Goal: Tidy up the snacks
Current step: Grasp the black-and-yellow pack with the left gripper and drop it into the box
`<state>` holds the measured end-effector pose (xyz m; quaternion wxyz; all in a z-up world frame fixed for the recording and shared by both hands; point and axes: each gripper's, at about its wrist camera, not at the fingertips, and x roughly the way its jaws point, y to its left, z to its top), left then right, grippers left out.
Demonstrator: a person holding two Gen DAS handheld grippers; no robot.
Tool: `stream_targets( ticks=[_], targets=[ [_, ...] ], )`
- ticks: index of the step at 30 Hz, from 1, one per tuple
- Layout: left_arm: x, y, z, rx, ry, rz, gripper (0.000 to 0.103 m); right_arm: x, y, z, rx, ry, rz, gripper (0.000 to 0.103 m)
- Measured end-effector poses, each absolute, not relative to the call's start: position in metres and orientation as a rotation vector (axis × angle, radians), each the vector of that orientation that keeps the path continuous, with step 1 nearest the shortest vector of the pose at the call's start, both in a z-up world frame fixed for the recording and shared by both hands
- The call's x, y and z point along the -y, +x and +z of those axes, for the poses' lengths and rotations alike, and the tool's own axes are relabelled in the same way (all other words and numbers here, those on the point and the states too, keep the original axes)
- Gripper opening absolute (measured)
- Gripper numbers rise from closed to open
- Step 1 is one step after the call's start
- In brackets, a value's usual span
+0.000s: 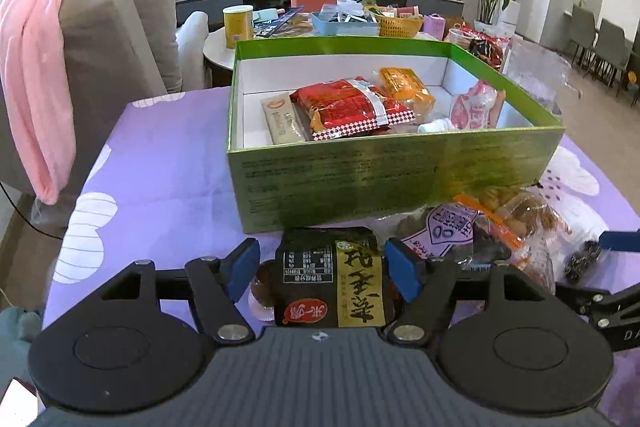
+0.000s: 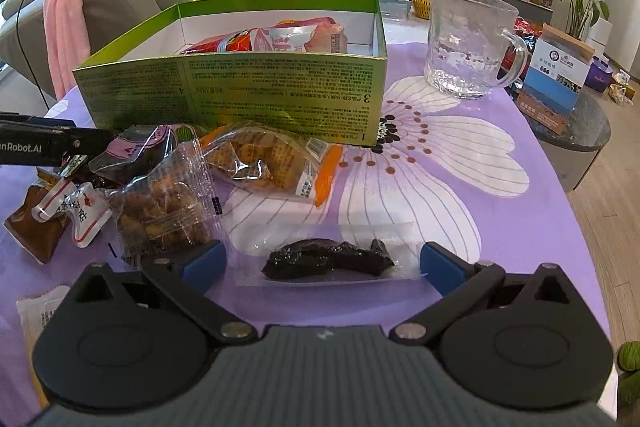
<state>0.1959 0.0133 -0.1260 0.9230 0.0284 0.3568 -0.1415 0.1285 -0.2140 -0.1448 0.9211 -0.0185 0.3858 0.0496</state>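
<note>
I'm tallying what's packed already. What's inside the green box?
In the green box: a red packet, an orange packet, a beige sachet, a pink-white pouch. Anything beneath them is hidden.

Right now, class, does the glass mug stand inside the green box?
No, the glass mug stands on the purple tablecloth beside the green box.

At the bottom of the frame the left gripper (image 1: 322, 269) stands wide open, its blue pads on either side of a black snack packet (image 1: 334, 279) lying on the purple tablecloth (image 1: 160, 163). Just above it, mid-frame, sits the green box (image 1: 384, 179) holding red, orange and pink packets. More snack bags (image 1: 500, 227) lie lower right.
</note>
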Motion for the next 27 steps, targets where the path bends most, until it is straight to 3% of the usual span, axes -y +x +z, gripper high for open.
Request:
stream_targets(
  ticks=[1, 2, 4, 6, 15, 27],
  targets=[
    [-0.015, 0.197, -0.126, -0.733, 0.045, -0.302, 0.057, 0.213, 0.129, -0.145, -0.790, -0.039, 0.102, 0.103],
    [-0.018, 0.197, -0.126, -0.732, 0.028, -0.314, 0.056, 0.213, 0.129, -0.145, -0.787, -0.039, 0.102, 0.103],
    [-0.021, 0.198, -0.124, -0.744, 0.006, -0.310, 0.056, 0.212, 0.129, -0.144, -0.786, -0.043, 0.100, 0.102],
    [-0.022, 0.195, -0.120, -0.736, -0.005, -0.307, 0.056, 0.211, 0.127, -0.142, -0.781, -0.047, 0.113, 0.095],
    [-0.034, 0.169, -0.086, -0.648, -0.042, -0.289, 0.056, 0.213, 0.111, -0.124, -0.732, -0.050, 0.105, 0.094],
    [-0.021, 0.177, -0.035, -0.516, -0.044, -0.298, 0.056, 0.217, 0.132, -0.043, -0.504, 0.014, 0.099, 0.094]
  ],
)
